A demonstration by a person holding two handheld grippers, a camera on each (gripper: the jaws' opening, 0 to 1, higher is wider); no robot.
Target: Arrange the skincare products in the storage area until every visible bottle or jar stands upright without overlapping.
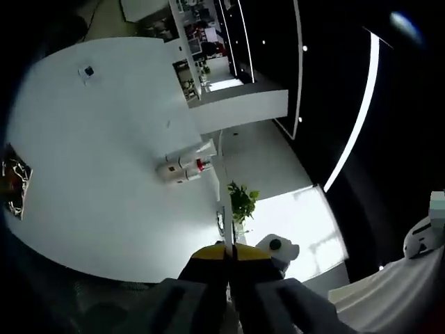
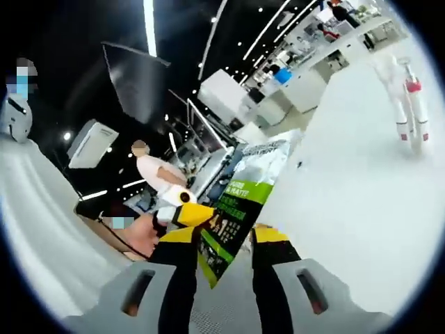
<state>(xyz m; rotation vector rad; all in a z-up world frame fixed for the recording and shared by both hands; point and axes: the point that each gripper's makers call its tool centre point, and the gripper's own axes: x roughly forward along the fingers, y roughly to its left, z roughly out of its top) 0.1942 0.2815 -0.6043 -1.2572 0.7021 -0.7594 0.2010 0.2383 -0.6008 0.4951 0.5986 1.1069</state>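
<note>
Our right gripper (image 2: 226, 240) clamps a green-printed pouch (image 2: 247, 202).
Our left gripper (image 1: 229, 256) rides pinched closed, holding nothing.

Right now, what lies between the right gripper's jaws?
In the right gripper view, a green, black and white printed packet stands in the gap of the right gripper; whether the jaws clamp it I cannot tell.
</note>
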